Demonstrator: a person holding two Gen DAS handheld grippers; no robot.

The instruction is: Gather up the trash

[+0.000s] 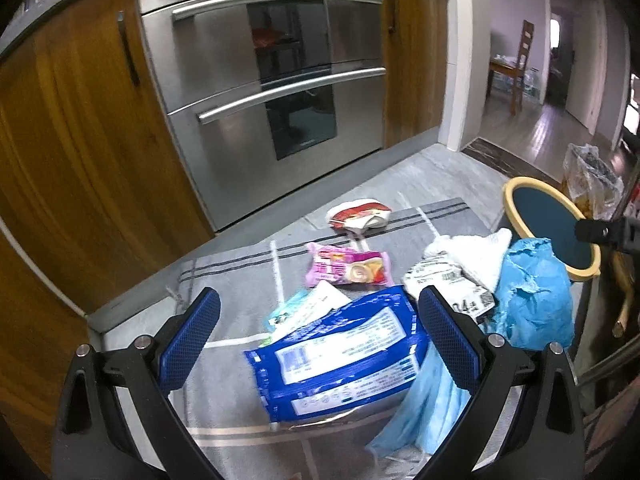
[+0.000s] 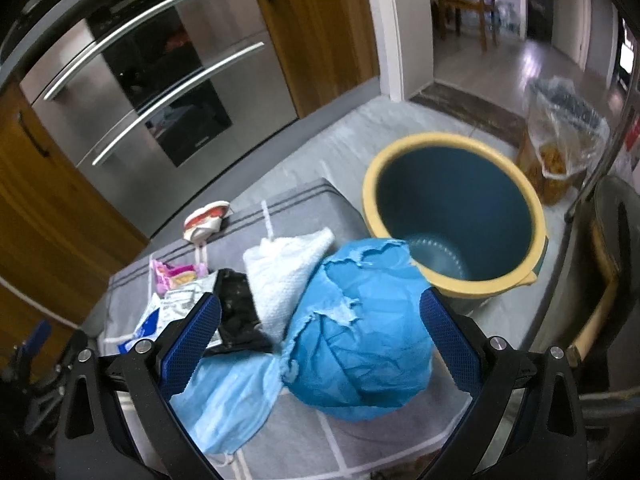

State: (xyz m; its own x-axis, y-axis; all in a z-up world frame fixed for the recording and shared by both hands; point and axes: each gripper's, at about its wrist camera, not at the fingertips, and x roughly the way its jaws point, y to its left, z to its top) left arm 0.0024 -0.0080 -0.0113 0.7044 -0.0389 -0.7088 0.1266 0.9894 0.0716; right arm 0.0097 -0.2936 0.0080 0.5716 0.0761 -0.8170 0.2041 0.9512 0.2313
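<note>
Trash lies on a grey mat [image 1: 240, 280]. My left gripper [image 1: 318, 312] is open above a blue wrapper [image 1: 340, 356], with a pink snack packet [image 1: 348, 268] and a red-and-white wrapper [image 1: 358, 216] beyond it. My right gripper [image 2: 320, 318] is open around a crumpled blue paper [image 2: 360, 344], also in the left wrist view [image 1: 536, 304]. A light blue face mask [image 2: 228, 400], a white paper towel [image 2: 280, 276] and a black wrapper [image 2: 236, 312] lie beside it. The teal bin with a yellow rim [image 2: 456, 220] stands just beyond, empty; it also shows at the right of the left wrist view [image 1: 516, 192].
A steel oven [image 1: 272, 80] and wooden cabinet doors [image 1: 80, 140] stand behind the mat. A clear plastic bag [image 2: 560, 128] sits past the bin. A chair frame [image 2: 600, 280] is at the right. A doorway leads to a room with a wooden chair [image 1: 524, 56].
</note>
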